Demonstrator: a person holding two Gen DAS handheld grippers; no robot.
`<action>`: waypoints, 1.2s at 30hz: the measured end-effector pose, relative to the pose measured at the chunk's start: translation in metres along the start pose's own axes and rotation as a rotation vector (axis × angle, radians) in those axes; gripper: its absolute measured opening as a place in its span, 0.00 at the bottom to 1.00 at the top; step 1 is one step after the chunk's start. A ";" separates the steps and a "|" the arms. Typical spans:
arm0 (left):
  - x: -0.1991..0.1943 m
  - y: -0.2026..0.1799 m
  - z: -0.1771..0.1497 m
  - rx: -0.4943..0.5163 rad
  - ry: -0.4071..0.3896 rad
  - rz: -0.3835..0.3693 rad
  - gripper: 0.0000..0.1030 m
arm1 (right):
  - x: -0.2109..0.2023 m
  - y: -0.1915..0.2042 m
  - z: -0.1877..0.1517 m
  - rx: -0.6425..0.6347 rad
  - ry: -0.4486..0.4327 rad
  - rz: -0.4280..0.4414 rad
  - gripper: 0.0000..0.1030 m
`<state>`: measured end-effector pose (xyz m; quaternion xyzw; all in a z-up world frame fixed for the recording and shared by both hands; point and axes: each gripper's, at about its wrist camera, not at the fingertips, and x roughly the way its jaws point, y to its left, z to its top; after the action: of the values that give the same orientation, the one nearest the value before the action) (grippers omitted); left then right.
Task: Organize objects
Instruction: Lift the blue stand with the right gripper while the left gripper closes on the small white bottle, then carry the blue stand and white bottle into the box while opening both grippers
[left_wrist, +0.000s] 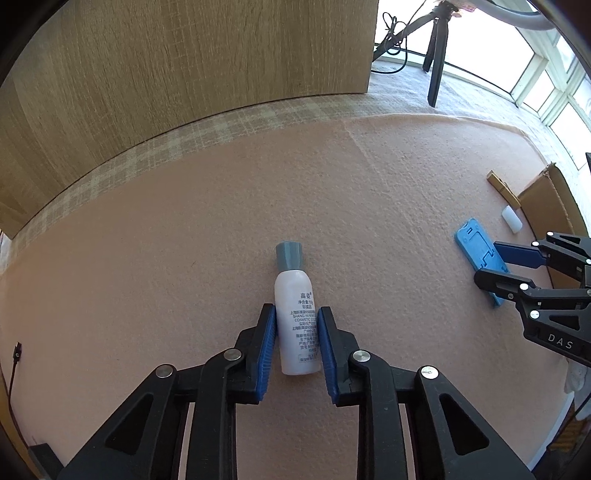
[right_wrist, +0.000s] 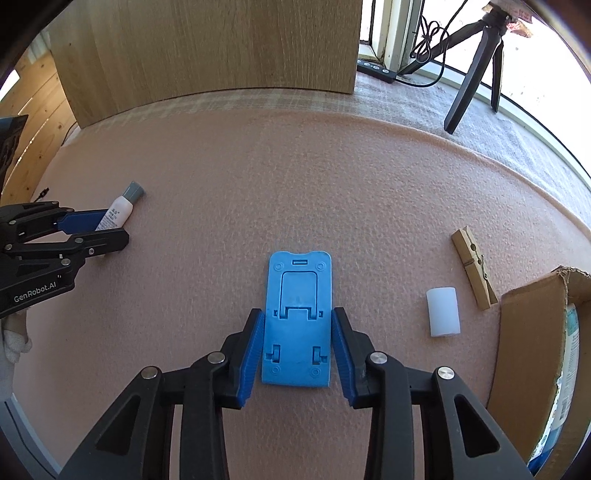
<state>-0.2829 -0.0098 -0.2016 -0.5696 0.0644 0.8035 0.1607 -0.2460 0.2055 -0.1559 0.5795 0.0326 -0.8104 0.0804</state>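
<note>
A small white bottle with a grey-blue cap (left_wrist: 296, 317) lies on the pink mat, cap pointing away. My left gripper (left_wrist: 297, 312) straddles its body, jaws close on both sides with thin gaps, open. It also shows in the right wrist view (right_wrist: 118, 214). A flat blue phone stand (right_wrist: 298, 321) lies on the mat between the jaws of my right gripper (right_wrist: 298, 314), which is open with small gaps each side. The stand and right gripper also show in the left wrist view (left_wrist: 480, 254).
A white cylinder cap (right_wrist: 442, 312) and a wooden clothespin (right_wrist: 474, 271) lie right of the stand. An open cardboard box (right_wrist: 532, 339) stands at the far right. A wooden panel (right_wrist: 207, 44) rises behind the mat; a black tripod (right_wrist: 472, 66) stands at the back right.
</note>
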 end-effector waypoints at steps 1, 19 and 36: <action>0.000 0.000 0.000 -0.008 -0.001 0.001 0.22 | 0.000 0.001 -0.001 -0.002 -0.002 -0.004 0.32; -0.022 -0.056 -0.072 -0.069 -0.041 -0.046 0.21 | -0.019 -0.001 -0.048 0.008 -0.009 0.022 0.32; -0.053 -0.105 -0.133 -0.153 -0.060 -0.105 0.21 | -0.064 -0.015 -0.120 0.053 -0.056 0.049 0.32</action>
<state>-0.1133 0.0411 -0.1892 -0.5586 -0.0317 0.8132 0.1605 -0.1164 0.2432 -0.1354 0.5590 -0.0054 -0.8247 0.0859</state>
